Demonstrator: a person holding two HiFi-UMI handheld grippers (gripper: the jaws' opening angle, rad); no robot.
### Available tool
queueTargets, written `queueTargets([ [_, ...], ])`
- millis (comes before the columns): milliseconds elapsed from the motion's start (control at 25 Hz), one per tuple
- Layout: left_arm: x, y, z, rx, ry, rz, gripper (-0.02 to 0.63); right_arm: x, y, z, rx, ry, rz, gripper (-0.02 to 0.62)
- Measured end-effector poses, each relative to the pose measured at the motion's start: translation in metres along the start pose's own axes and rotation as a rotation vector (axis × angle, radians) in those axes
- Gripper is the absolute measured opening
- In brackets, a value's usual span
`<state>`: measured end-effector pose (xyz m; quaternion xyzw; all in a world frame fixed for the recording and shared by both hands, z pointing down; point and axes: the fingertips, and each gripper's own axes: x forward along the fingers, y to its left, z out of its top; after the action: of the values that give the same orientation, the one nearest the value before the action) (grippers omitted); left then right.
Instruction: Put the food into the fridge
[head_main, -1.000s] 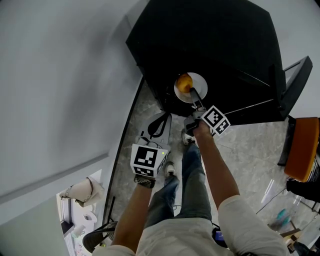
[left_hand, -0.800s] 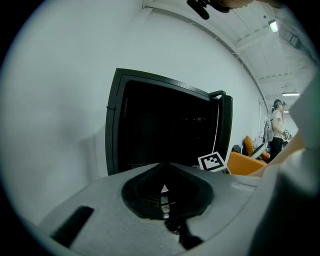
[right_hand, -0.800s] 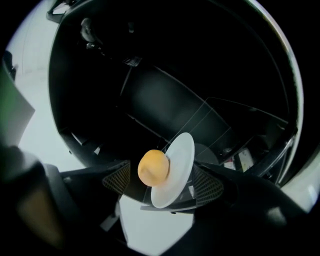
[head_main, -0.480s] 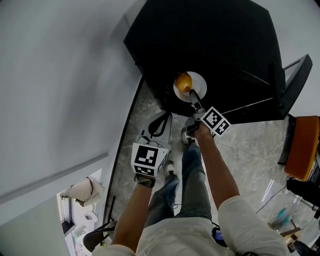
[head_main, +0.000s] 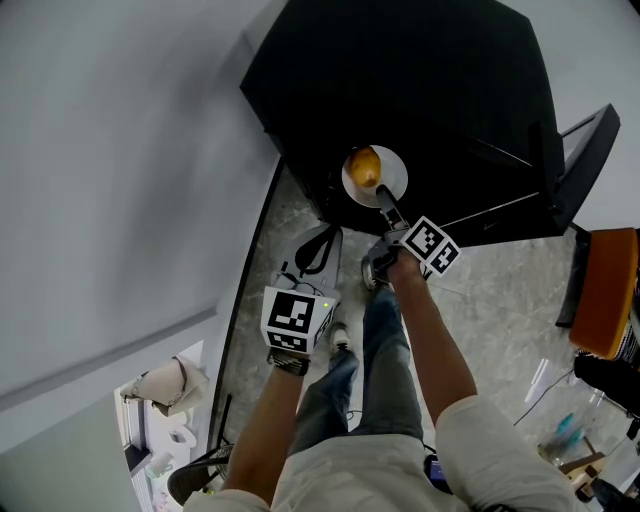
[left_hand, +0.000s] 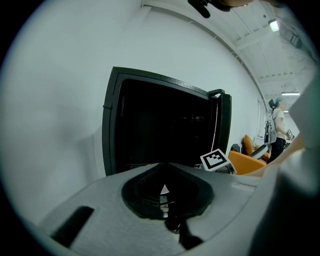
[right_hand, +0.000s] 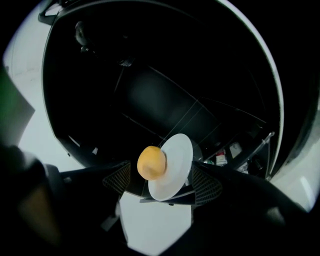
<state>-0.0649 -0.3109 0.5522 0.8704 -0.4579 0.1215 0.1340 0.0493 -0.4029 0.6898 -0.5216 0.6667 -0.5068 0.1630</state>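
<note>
A round orange-yellow piece of food (head_main: 363, 165) lies on a small white plate (head_main: 388, 180). My right gripper (head_main: 386, 204) is shut on the plate's near rim and holds it out at the mouth of the open black fridge (head_main: 420, 90). In the right gripper view the plate (right_hand: 176, 167) is tilted between the mesh pads (right_hand: 206, 185), with the food (right_hand: 151, 162) on its left part and the dark fridge interior behind. My left gripper (head_main: 297, 320) hangs lower, in front of the person's legs. Its jaws look shut on nothing in its own view (left_hand: 165, 200), facing the fridge (left_hand: 160, 125).
The fridge door (head_main: 585, 150) stands open at the right. Wire shelves (right_hand: 190, 115) cross the fridge interior, and small packets (right_hand: 225, 152) sit low at its right. A dark bag (head_main: 318, 250) lies on the floor by the wall. An orange chair (head_main: 608, 295) stands far right.
The right gripper has carried the plate and food a little further toward the fridge. The left gripper has stayed where it was.
</note>
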Motion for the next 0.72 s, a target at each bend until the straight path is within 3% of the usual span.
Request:
queueTargets([
  [440,0.002,-0.002,-0.003,0.000,0.010,0.003,0.002,-0.023,-0.008,-0.011,0.030,0.026,-0.017,0.364],
  [720,-0.002,-0.001,0.003,0.022,0.007,0.005,0.002,-0.039,-0.002,-0.020,-0.041,0.074,-0.010,0.327],
])
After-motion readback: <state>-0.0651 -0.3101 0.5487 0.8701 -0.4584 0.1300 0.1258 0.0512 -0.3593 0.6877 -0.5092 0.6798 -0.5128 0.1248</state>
